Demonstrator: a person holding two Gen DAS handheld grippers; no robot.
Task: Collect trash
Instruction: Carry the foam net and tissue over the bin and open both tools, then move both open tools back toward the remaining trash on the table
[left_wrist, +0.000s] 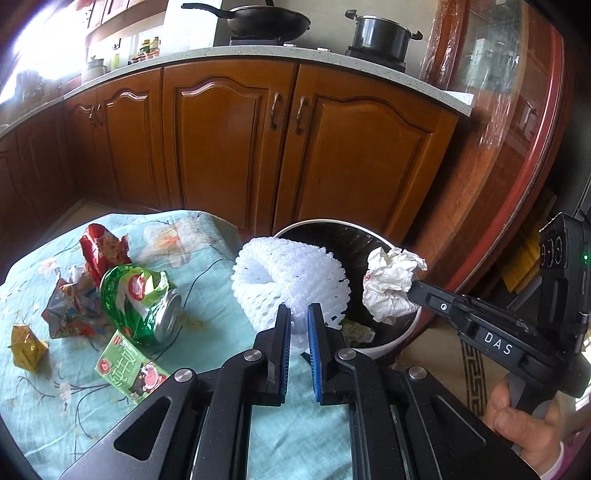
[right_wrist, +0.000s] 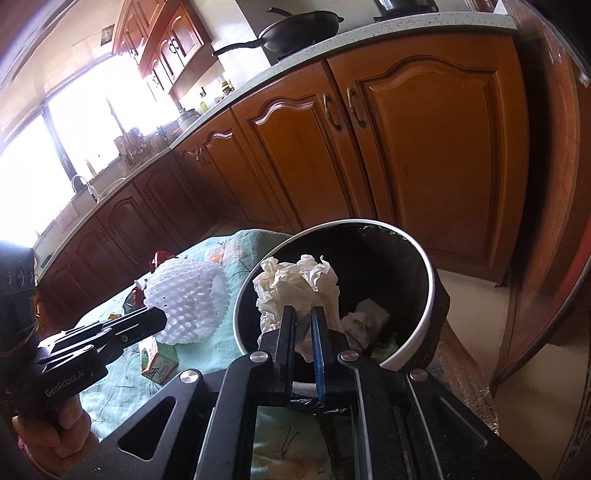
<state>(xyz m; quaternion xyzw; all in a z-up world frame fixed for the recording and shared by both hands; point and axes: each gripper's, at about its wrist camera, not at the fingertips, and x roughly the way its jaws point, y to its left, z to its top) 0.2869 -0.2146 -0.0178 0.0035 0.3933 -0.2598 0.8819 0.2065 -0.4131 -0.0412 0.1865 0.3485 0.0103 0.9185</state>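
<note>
left gripper (left_wrist: 298, 314): its two fingers are squeezed onto the white foam net (left_wrist: 290, 282). the net is a puffy, holey sleeve, held up over the table edge, just beside the bin.
right gripper (right_wrist: 303, 317): its fingers are pinched tight on the paper ball (right_wrist: 295, 286), a crumpled white wad held up over the mouth of the bin.
trash bin (right_wrist: 424, 314): round, white rim, dark inside. it stands beside the table.
table (left_wrist: 221, 354): it has a light blue flower cloth.
only in the left view: more trash lies on the cloth, a gold wrapper (left_wrist: 27, 345), a red bag (left_wrist: 103, 251), a squashed green can (left_wrist: 147, 301) and a green carton (left_wrist: 129, 369).
only in the right view: down inside the bin lie some scraps of paper (right_wrist: 365, 321).
behind: brown cupboards (left_wrist: 236, 140) with a black pan (left_wrist: 266, 20) on top.
</note>
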